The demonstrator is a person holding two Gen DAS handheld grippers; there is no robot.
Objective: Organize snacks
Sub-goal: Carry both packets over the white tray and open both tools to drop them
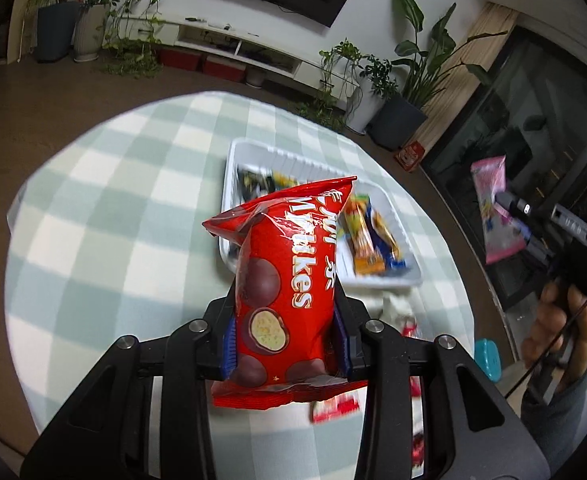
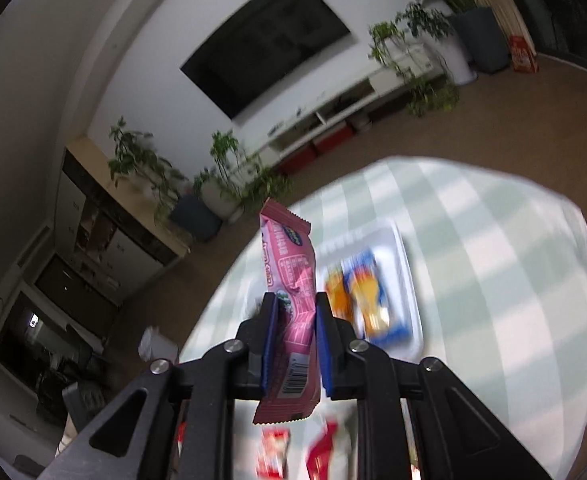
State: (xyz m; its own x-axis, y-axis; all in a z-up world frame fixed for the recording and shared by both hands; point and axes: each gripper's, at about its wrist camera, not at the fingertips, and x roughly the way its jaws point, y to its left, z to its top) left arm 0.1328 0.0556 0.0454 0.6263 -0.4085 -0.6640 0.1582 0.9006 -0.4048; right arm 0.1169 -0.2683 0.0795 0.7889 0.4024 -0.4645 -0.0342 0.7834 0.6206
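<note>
The left gripper (image 1: 289,316) clamps the red snack bag (image 1: 281,288) above the table (image 1: 113,200), near the white tray (image 1: 249,148). The right gripper (image 2: 293,320) grips the pink packet (image 2: 293,292); beyond the tray the checked cloth lies bare.

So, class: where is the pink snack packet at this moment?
The pink snack packet is clamped in the right gripper, held in the air above the checked table, just left of the white tray.
</note>
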